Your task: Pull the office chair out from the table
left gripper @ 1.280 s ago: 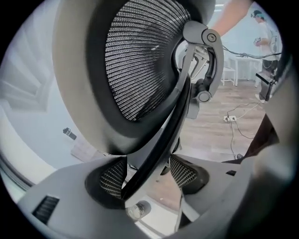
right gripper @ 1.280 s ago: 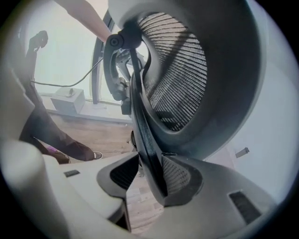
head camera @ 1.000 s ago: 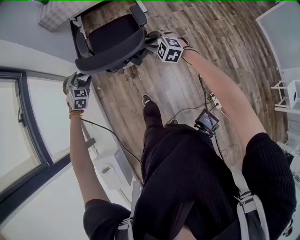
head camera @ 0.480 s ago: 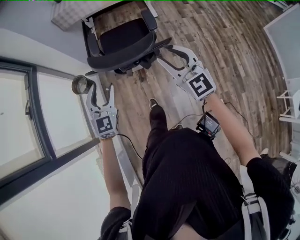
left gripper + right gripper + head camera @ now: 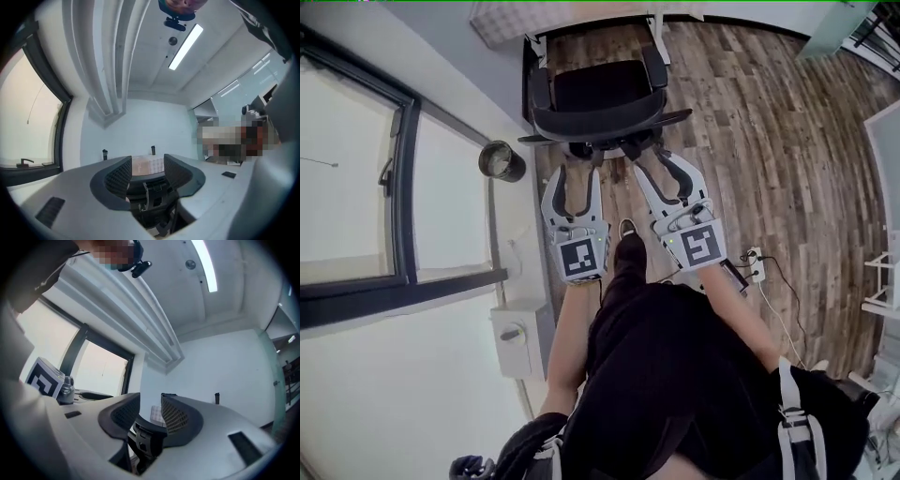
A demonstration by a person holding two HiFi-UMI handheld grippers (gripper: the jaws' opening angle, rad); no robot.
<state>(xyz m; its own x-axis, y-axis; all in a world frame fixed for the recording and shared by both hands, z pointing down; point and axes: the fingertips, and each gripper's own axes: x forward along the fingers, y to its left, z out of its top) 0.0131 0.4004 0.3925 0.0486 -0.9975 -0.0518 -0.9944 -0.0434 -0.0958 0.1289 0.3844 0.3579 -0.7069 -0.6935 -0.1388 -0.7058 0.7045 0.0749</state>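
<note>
**Chair stood clear of the table, both grippers empty**

The wooden floor [image 5: 769, 141] filled most of the head view, with a large window [image 5: 347, 169] along its left side. The black office chair [image 5: 600, 94] stood at the top centre. Its seat was in full view near the edge of the light-topped table [image 5: 516, 19], and its backrest faced the person. The person's black-clad legs [image 5: 675, 375] took up the lower middle.

The left gripper [image 5: 576, 175] and the right gripper [image 5: 660, 171] were held side by side. Both pointed at the chair's back, with their tips just short of it. Each gripper's own view showed its jaws apart and closing. No pad touched anything, and the chair showed only farther off through the gap.

A dark round container [image 5: 502, 161] sat by the wall left of the chair. A white power strip [image 5: 757, 264] lay on the floor to the right.
</note>
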